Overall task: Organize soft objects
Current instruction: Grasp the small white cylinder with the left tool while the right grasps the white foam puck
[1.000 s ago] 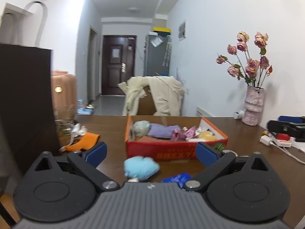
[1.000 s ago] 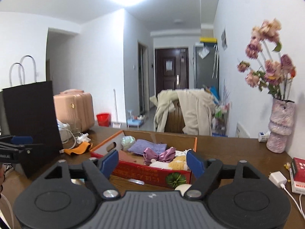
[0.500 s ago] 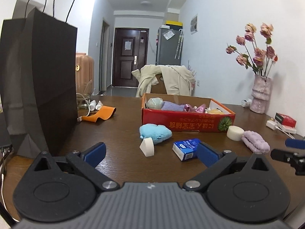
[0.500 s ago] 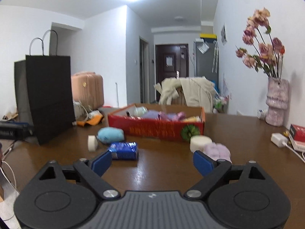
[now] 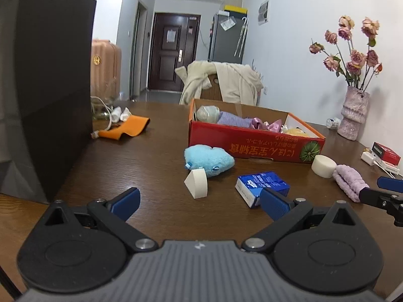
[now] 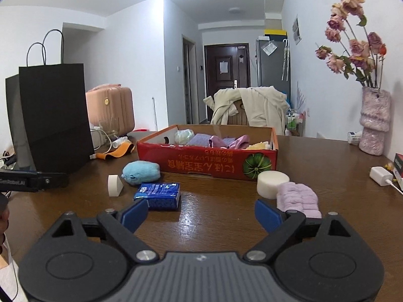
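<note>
Right wrist view — right tongs (image 6: pixel 200 214) open, empty; purple cloth (image 6: pixel 298 198) just beyond right pad.

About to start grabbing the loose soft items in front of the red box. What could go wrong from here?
1. The lilac cloth touches the white round sponge; the right gripper might drag both.
2. The white wedge leans against the blue plush; the left gripper could knock it over.

the black paper bag (image 5: pixel 47 80) is cut off at the top and left edge. the purple cloth (image 6: pixel 298 198) hides partly behind a blue finger. things deep inside the red box (image 6: pixel 209 162) stay half hidden.
</note>
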A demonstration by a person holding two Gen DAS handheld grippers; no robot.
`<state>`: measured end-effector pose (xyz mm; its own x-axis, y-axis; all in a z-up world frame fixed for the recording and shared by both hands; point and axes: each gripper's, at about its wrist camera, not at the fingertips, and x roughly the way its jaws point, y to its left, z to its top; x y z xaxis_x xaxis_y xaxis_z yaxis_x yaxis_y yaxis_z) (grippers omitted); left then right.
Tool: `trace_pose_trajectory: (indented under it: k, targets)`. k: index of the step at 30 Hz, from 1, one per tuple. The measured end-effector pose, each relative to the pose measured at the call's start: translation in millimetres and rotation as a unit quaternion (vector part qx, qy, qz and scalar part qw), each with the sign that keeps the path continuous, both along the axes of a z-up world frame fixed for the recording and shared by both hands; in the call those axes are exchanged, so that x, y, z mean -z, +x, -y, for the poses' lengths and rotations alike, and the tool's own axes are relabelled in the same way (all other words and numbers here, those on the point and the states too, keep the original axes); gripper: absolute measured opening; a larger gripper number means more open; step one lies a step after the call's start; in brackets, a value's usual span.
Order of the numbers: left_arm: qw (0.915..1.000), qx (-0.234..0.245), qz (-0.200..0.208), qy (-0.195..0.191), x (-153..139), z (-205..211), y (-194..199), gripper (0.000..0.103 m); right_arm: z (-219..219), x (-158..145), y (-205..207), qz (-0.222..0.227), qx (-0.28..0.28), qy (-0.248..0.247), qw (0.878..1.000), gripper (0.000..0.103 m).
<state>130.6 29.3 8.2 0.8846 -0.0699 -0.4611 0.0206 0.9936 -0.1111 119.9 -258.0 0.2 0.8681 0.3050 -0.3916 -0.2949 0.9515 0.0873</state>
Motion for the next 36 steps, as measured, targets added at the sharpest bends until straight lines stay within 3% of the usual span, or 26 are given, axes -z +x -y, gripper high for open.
trace_pose_trajectory:
  k: [3,10,18,20,25,29,31,36]
  targets:
    - [0.9999,-0.005,-0.012,-0.010,5,-1,27,0.102,-3,0,17,-0.009,0.005,-0.002,1.000,0.091]
    - [0.9983,-0.008,-0.054,-0.023,25,0,84,0.081,0,1,63,-0.025,0.034,-0.015,0.999,0.091]
    - [0.9959,-0.006,-0.085,-0.033,42,1,118,0.069,23,10,135,-0.054,0.092,-0.030,0.994,0.091]
    - [0.9951,-0.005,-0.092,-0.034,44,0,123,0.046,29,12,154,-0.064,0.094,-0.032,0.993,0.091]
    - [0.9945,-0.002,-0.099,-0.035,46,1,128,0.026,38,23,198,-0.101,0.090,-0.035,0.990,0.090]
    - [0.9942,-0.001,-0.099,-0.042,45,0,129,0.020,42,39,221,-0.145,0.094,-0.021,0.985,0.076]
    - [0.9946,-0.001,-0.095,-0.041,42,0,128,0.019,41,45,223,-0.153,0.092,-0.023,0.984,0.056]
    - [0.9968,0.004,-0.071,-0.036,27,5,116,0.019,33,41,213,-0.133,0.076,-0.028,0.988,0.055]
